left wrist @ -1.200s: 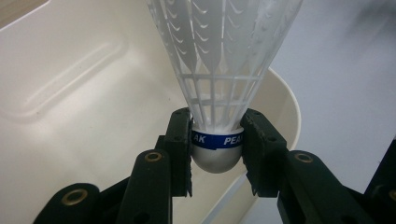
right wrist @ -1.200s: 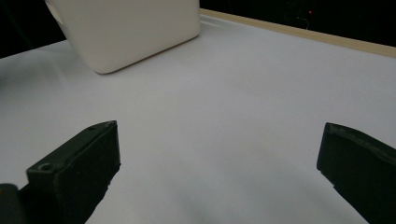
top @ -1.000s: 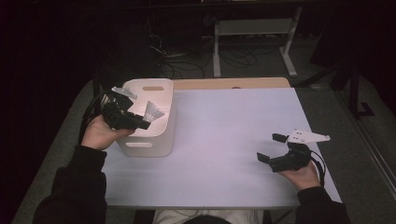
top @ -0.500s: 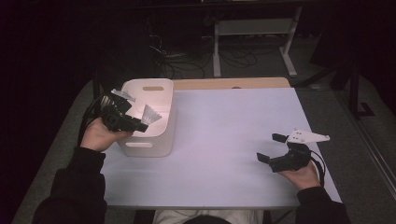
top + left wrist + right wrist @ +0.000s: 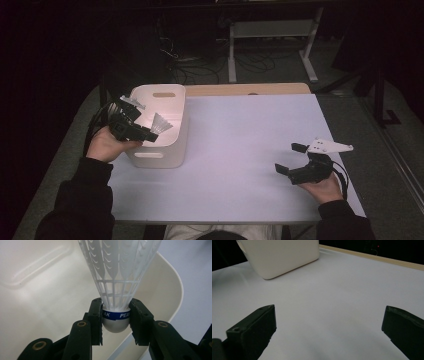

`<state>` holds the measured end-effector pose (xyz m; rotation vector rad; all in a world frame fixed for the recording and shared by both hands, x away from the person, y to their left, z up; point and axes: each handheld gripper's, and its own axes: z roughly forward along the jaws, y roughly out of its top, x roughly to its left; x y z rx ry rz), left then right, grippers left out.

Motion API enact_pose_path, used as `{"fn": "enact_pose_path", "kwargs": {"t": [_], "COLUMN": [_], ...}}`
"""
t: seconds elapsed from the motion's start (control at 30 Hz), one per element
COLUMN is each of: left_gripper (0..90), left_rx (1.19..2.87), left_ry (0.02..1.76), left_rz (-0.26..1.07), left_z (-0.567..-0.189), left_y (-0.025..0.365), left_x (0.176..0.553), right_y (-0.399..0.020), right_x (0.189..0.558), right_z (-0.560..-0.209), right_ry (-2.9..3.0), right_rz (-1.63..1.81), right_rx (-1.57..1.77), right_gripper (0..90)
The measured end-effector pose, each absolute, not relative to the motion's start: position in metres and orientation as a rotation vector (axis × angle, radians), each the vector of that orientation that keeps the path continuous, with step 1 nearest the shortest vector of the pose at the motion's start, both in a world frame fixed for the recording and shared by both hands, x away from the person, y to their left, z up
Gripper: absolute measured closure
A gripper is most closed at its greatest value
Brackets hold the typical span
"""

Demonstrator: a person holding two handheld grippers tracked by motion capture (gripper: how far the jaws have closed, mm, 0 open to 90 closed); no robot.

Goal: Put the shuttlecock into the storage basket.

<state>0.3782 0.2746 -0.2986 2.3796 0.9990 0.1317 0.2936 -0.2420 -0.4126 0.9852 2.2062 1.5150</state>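
Note:
A white shuttlecock (image 5: 119,272) with a blue band round its cork is clamped at the cork between the jaws of my left gripper (image 5: 115,320). In the high view the left gripper (image 5: 150,134) holds the shuttlecock (image 5: 161,123) over the open top of a white bin (image 5: 172,150) at the table's left. The feather skirt points away from the gripper, above the bin's inside (image 5: 37,305). My right gripper (image 5: 291,158) rests low at the table's right side, open, with nothing between its jaws (image 5: 329,332).
A white mat covers the table (image 5: 250,150), with a strip of bare wood along the far edge. The bin (image 5: 282,255) stands far ahead of the right gripper. Beyond the table are a dark floor, cables and a metal stand (image 5: 270,45).
The left gripper with the shuttlecock has shifted slightly over the bin. The right gripper has stayed where it was.

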Motion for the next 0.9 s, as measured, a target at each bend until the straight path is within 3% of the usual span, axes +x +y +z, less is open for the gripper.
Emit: {"fn": "enact_pose_path", "kwargs": {"t": [0.47,0.9], "left_gripper": [52.8,33.7], "left_rx": [2.323,2.265], "left_ry": [0.998,0.947], "left_rz": [0.143,0.146], "left_z": [-0.292,-0.285], "left_y": [0.281,0.286], "left_x": [0.378,0.375], "right_y": [-0.242,-0.242], "right_x": [0.294,0.293], "right_z": [-0.413,-0.413], "right_ry": [2.206,2.206], "right_rz": [1.516,1.515], "right_rx": [0.985,0.987], "right_gripper": [0.0,0.0]}}
